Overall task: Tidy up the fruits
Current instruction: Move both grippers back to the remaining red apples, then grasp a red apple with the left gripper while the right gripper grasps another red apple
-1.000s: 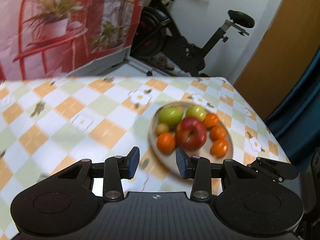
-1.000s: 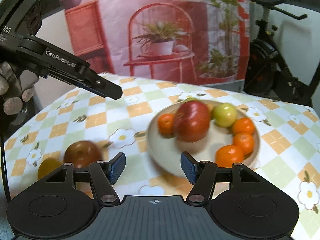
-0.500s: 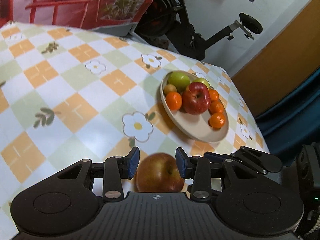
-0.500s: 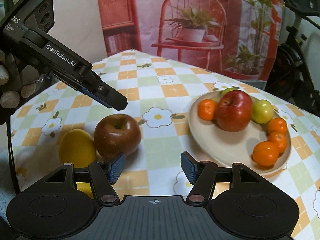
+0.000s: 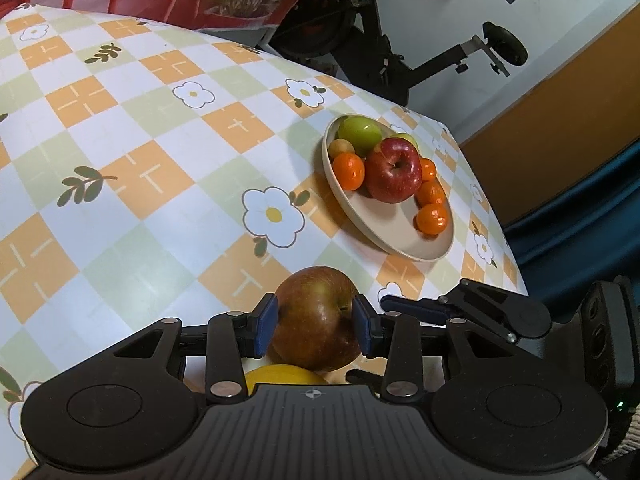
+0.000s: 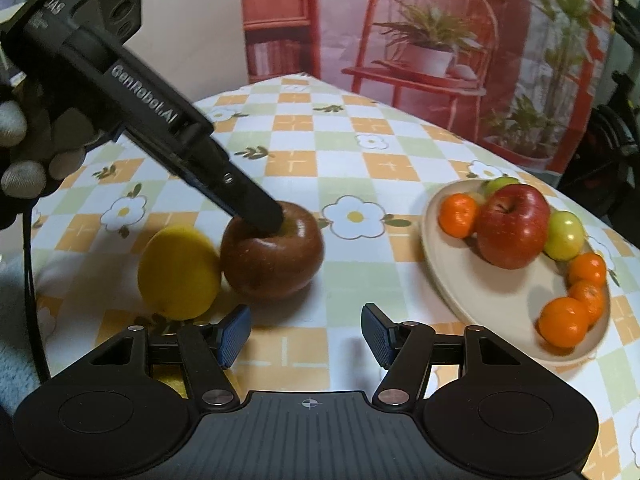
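Two hand-held grippers over a counter (image 5: pixel 120 152) covered in an orange/green/white checked cloth with flower prints. Left hand-held gripper (image 5: pixel 314 330): blue pads on either side of the brown-red apple (image 5: pixel 318 320), which sits on the cloth; pads look to be touching its flanks, so closed on it. In the right wrist view one of its fingers (image 6: pixel 240 200) lies across the top of that apple (image 6: pixel 272 256). Right hand-held gripper (image 6: pixel 306 334): jaws spread wide, nothing between them, hovering just in front of the apple.

Yellow fruit (image 6: pixel 180 272) touching the apple on its left side, near the counter's left edge; only its top (image 5: pixel 284 374) shows in the left wrist view. Beige plate (image 5: pixel 400 232) well apart toward the counter's far right corner, holding a red apple (image 5: pixel 394 176), green apples and several oranges; plate sits close to the right edge.

Room: red printed backdrop (image 6: pixel 420 40) with chair and plant behind the counter, black exercise bike (image 5: pixel 392 40) beyond the far edge, orange wall panel and dark blue curtain (image 5: pixel 580 216) on the right. Bare cloth between apple and plate, and a wide bare stretch to the left and back of the counter
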`<action>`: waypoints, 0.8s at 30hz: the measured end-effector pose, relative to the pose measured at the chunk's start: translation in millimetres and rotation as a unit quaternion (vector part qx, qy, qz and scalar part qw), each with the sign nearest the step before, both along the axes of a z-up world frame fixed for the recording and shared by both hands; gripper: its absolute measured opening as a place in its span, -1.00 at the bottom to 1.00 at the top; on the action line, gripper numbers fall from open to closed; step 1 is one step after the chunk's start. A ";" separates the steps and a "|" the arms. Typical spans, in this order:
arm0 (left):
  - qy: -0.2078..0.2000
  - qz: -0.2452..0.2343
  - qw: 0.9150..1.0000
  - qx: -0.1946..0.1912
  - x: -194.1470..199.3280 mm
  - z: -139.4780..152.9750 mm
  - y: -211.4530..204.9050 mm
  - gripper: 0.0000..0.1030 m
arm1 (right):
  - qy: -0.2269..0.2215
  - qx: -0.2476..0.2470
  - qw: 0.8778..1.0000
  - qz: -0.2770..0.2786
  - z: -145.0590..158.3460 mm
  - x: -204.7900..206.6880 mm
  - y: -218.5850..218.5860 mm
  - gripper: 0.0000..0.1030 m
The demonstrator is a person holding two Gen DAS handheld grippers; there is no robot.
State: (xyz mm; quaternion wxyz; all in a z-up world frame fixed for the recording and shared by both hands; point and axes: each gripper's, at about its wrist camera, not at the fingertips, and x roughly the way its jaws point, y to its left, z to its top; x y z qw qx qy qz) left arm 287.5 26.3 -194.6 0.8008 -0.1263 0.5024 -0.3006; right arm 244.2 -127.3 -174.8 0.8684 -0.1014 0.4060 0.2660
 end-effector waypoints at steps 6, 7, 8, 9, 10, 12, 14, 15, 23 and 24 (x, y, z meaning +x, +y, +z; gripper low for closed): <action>-0.005 0.001 1.000 0.001 -1.2 0.7 -1.7 -0.18 | -0.007 0.002 1.000 0.022 -0.1 5.0 6.8 0.07; -0.006 0.001 1.000 0.002 -1.5 0.9 -2.4 -0.19 | -0.008 0.004 1.000 0.025 0.8 5.8 7.1 0.02; -0.008 0.000 1.000 0.003 -1.8 1.6 -2.9 -0.20 | -0.010 0.007 1.000 0.028 2.4 6.5 8.4 0.00; -0.010 0.001 1.000 0.004 -1.7 2.1 -3.8 -0.21 | -0.009 0.008 0.999 0.032 3.2 7.2 9.6 -0.05; -0.012 0.001 1.000 0.005 -1.4 2.3 -4.5 -0.21 | -0.009 0.008 0.999 0.036 3.7 7.3 10.8 -0.16; -0.014 0.004 1.000 0.002 -0.1 3.3 -6.2 -0.21 | -0.012 0.012 0.999 0.045 5.4 5.3 11.2 -0.22; -0.013 0.002 1.000 0.003 1.3 2.7 -9.5 -0.22 | -0.012 0.014 0.999 0.040 6.6 4.7 8.9 -0.22; -0.015 0.001 1.000 0.004 1.7 2.2 -11.3 -0.22 | -0.012 0.017 0.999 0.038 7.2 4.1 7.1 -0.24; -0.016 -0.005 1.000 0.005 4.2 2.2 -27.5 -0.22 | -0.010 0.024 1.000 0.017 10.7 0.8 -7.9 -0.24; -0.016 -0.005 1.000 0.004 4.4 2.1 -29.9 -0.22 | -0.011 0.023 1.000 0.015 10.5 0.4 -9.7 -0.24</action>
